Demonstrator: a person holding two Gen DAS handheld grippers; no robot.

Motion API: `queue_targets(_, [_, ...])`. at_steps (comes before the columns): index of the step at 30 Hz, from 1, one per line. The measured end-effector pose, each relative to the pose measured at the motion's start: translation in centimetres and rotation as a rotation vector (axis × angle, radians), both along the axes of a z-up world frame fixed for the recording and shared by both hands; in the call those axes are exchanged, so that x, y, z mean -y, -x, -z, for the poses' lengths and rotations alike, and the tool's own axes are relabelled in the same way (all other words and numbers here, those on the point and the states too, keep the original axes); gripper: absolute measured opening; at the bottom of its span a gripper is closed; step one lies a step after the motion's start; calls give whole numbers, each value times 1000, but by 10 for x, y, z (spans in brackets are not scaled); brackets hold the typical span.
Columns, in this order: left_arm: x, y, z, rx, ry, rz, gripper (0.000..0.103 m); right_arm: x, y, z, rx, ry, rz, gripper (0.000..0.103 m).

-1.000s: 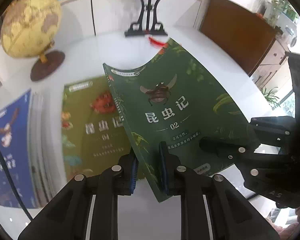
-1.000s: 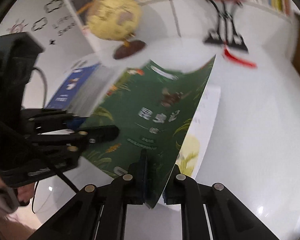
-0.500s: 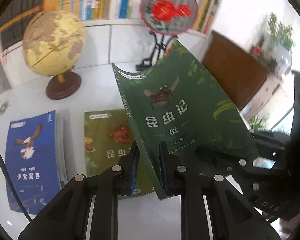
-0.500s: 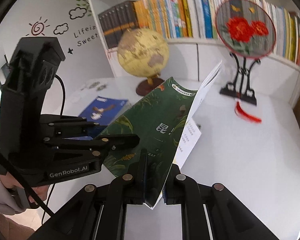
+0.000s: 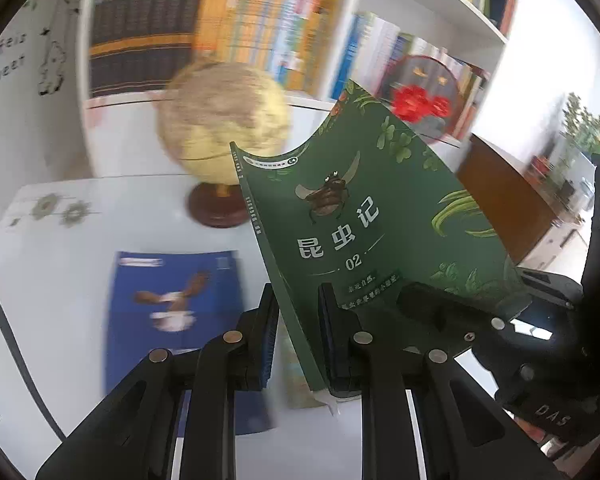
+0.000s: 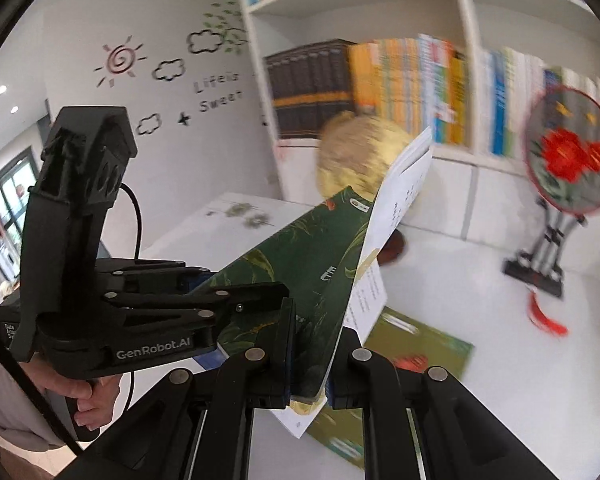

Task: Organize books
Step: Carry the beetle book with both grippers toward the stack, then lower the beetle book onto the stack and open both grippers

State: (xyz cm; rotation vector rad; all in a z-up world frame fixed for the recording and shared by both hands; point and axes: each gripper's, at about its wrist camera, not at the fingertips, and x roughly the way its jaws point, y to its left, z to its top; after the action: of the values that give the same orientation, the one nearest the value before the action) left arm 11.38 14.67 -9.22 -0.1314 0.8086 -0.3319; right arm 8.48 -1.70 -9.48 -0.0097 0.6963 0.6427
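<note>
A dark green book (image 5: 360,220) with an insect on its cover hangs tilted above the white table (image 5: 60,240). My left gripper (image 5: 298,304) is shut on its lower edge by the spine. My right gripper (image 5: 424,304) is shut on the same edge further right. In the right wrist view the green book (image 6: 300,264) sits between the right gripper (image 6: 316,340) pads, its white pages fanning upward, and the left gripper (image 6: 240,284) clamps it from the left, held by a hand. A blue book (image 5: 172,300) and an olive-green book (image 6: 420,344) lie flat on the table below.
A yellow globe (image 5: 220,128) on a brown base stands behind the books. A round fan ornament (image 6: 568,160) with red flowers stands on a black stand at right. White shelves (image 5: 228,40) packed with upright books line the back wall. A brown cabinet (image 5: 508,200) stands at right.
Both grippers have lifted the green book up and away from the table. The views have tilted up toward the shelves, and the flat books have dropped lower in frame.
</note>
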Motion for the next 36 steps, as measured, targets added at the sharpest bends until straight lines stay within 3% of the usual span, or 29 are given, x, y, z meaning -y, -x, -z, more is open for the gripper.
queue_targets(5, [-54,-1,21,-48,4,-74,16,-48,-9,9,-21,-11,-42,11])
queue_targets(14, [-103,-4,60,-129,26,-127,16,-108,-22,49,-131,-13,-50,11])
queue_targets(21, [-111,-4,85,-186,17,-126,17,-117,-35,80,-269,-52,2,11])
queue_targets(36, [-109,-5,100,-224,-46,-104,21,-120,-37,114,-400,-20,64,13])
